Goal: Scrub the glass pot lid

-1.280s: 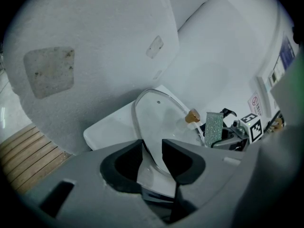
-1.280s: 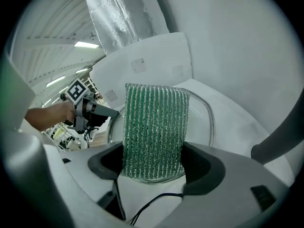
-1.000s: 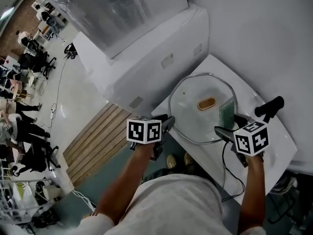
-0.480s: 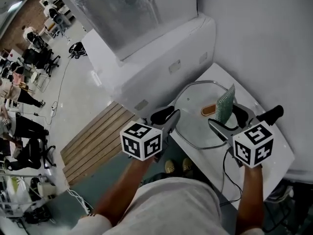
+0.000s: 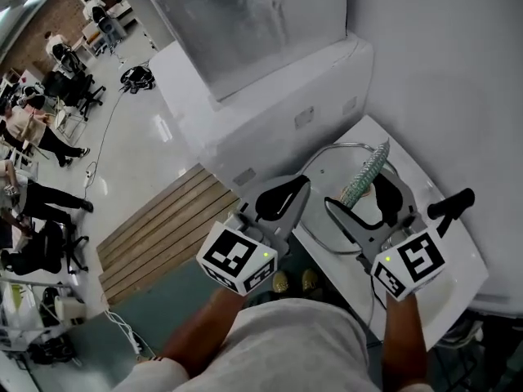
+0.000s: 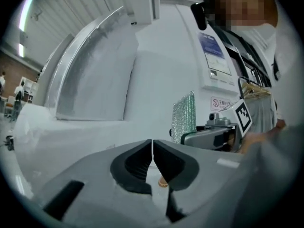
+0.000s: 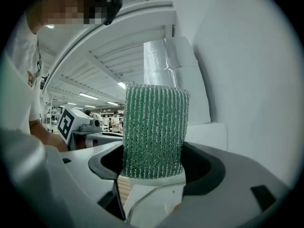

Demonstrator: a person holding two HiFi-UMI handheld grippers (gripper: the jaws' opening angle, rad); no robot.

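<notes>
The glass pot lid (image 5: 320,160) lies flat on the white table (image 5: 458,256), largely hidden behind both raised grippers. My right gripper (image 5: 359,196) hangs above it, shut on a green scrub pad (image 5: 364,175) that stands up between its jaws. In the right gripper view the pad (image 7: 154,129) fills the gap of the right gripper (image 7: 154,161), with the lid rim (image 7: 142,199) below. My left gripper (image 5: 283,196) is lifted beside the lid's left edge. Its jaws have just been closing and now meet, with nothing between them, in the left gripper (image 6: 152,161) view. The pad (image 6: 184,117) shows there too.
A black handle-like object (image 5: 454,203) lies at the table's right end. A big white cabinet (image 5: 270,96) stands behind the table against the wall. Wooden slats (image 5: 155,227) cover the floor to the left. People sit and stand far off at the left.
Both grippers have risen off the lid toward the camera. The green pad came up with the right gripper. The left jaws went from open to shut.
</notes>
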